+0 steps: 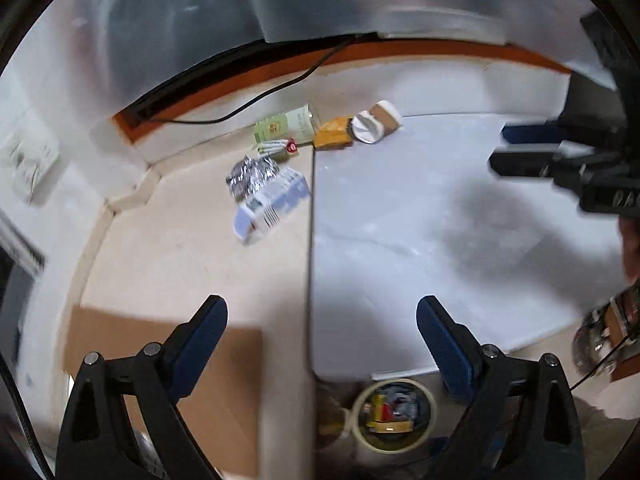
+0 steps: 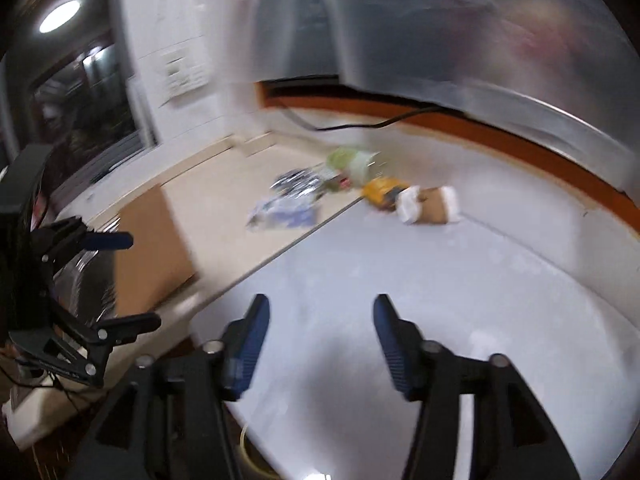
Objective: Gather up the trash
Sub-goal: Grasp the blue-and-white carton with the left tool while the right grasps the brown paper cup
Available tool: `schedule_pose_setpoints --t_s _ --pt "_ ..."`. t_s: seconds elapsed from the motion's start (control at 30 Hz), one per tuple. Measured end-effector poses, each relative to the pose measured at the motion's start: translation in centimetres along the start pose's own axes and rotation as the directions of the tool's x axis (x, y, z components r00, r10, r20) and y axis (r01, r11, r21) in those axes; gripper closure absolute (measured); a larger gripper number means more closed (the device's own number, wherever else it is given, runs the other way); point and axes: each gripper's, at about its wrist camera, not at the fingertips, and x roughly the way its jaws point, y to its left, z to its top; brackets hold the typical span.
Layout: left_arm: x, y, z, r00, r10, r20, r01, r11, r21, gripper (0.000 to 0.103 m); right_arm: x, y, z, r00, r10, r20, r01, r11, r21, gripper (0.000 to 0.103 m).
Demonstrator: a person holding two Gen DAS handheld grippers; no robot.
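Brown paper cup lies on its side at the far end of the trash cluster, long axis across the view, beside a yellow wrapper, green packet, foil and blue-white carton. All well ahead of both grippers. Left gripper wide open, empty; right gripper open, empty. Bin sits below the left gripper. Neither hand clearly nearer.

A brown cardboard sheet lies flat on my cream worktop, beside a pale grey mat. A black cable trails along the orange strip behind. A wall switch plate sits left.
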Motion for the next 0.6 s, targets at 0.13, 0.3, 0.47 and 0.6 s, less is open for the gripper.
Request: schedule_pose_setpoints --t_s 0.13,0.3,0.47,0.6 --pt "5.0 1.9 3.8 0.999 0.015 -0.050 -0.013 0.999 0.035 0.008 3.2 -2.9 2.5 0.999 -0.050 0.004 0.049 0.996 0.069 0.047" --pt "10.7 3.8 6.9 0.995 0.013 -0.097 -0.009 0.999 0.038 0.008 7.7 -6.2 4.4 0.995 -0.098 -0.009 0.098 0.987 0.130 0.037" --pt "15.8 5.2 8.9 0.991 -0.020 -0.132 0.021 1.000 0.009 0.008 12.3 -8.5 5.4 0.990 -0.137 -0.042 0.142 0.977 0.160 0.036" --pt "19.1 5.9 9.8 0.986 0.006 -0.168 0.000 0.999 0.036 0.008 15.4 -9.5 6.3 0.982 -0.181 -0.059 0.188 0.972 0.138 0.032"
